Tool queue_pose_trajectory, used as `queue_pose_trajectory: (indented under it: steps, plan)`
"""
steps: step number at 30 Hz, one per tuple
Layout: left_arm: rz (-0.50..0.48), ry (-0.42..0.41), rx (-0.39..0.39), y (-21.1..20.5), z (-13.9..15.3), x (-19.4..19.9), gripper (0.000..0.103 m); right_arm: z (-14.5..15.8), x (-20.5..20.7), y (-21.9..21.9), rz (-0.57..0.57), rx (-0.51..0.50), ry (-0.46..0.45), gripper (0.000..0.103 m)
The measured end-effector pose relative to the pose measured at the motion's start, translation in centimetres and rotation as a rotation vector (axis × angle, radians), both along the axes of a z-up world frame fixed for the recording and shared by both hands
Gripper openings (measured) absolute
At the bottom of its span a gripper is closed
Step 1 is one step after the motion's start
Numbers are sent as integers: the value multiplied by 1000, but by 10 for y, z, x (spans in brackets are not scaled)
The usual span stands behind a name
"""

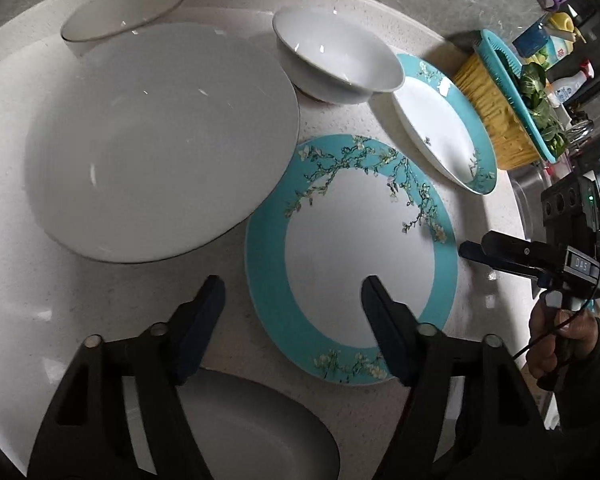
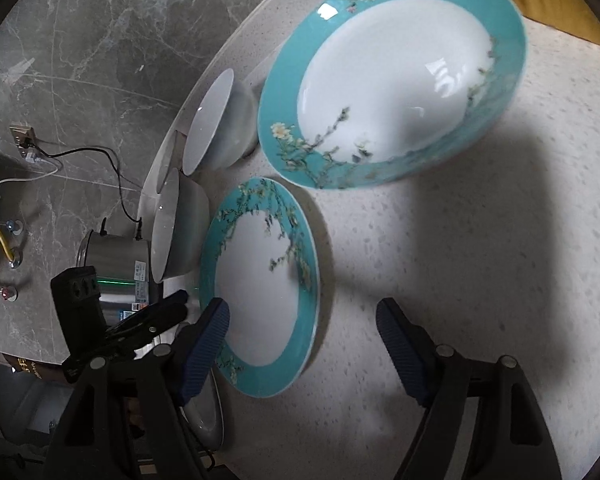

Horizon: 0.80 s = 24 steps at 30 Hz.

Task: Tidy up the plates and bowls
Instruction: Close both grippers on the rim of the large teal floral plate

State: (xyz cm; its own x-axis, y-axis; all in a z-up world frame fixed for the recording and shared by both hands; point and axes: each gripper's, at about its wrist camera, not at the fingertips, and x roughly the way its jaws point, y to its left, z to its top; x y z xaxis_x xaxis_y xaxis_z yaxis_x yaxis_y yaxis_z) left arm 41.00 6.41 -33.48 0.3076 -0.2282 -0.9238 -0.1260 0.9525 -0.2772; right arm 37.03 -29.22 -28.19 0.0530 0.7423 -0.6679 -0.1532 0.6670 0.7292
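Note:
A flat teal-rimmed floral plate lies on the round speckled table; it also shows in the right wrist view. A deeper teal-rimmed plate lies behind it and shows large in the right wrist view. A large white plate, a white bowl, a glass-like bowl and a white dish stand around. My left gripper is open and empty over the flat plate's near-left rim. My right gripper is open and empty beside that plate, and appears from the side.
A teal basket of greens on a yellow cloth and bottles stand past the table's right edge. In the right wrist view a steel pot and cables lie on the grey marble floor left of the table.

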Motion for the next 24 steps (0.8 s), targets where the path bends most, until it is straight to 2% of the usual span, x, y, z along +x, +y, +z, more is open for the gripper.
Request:
queue_pose_trajectory:
  steps: [4, 12, 18, 24]
  plan:
    - [-5, 10, -14, -4, -9, 10, 59, -1, 3, 3, 12, 5, 7, 74]
    - [10, 34, -40, -5, -23, 20, 58, -5, 5, 6, 15, 21, 26, 67]
    - [7, 30, -54, -5, -24, 24, 55, -5, 8, 13, 31, 17, 35, 60]
    - [16, 28, -65, 1, -23, 25, 49, -6, 9, 17, 32, 21, 43, 60]
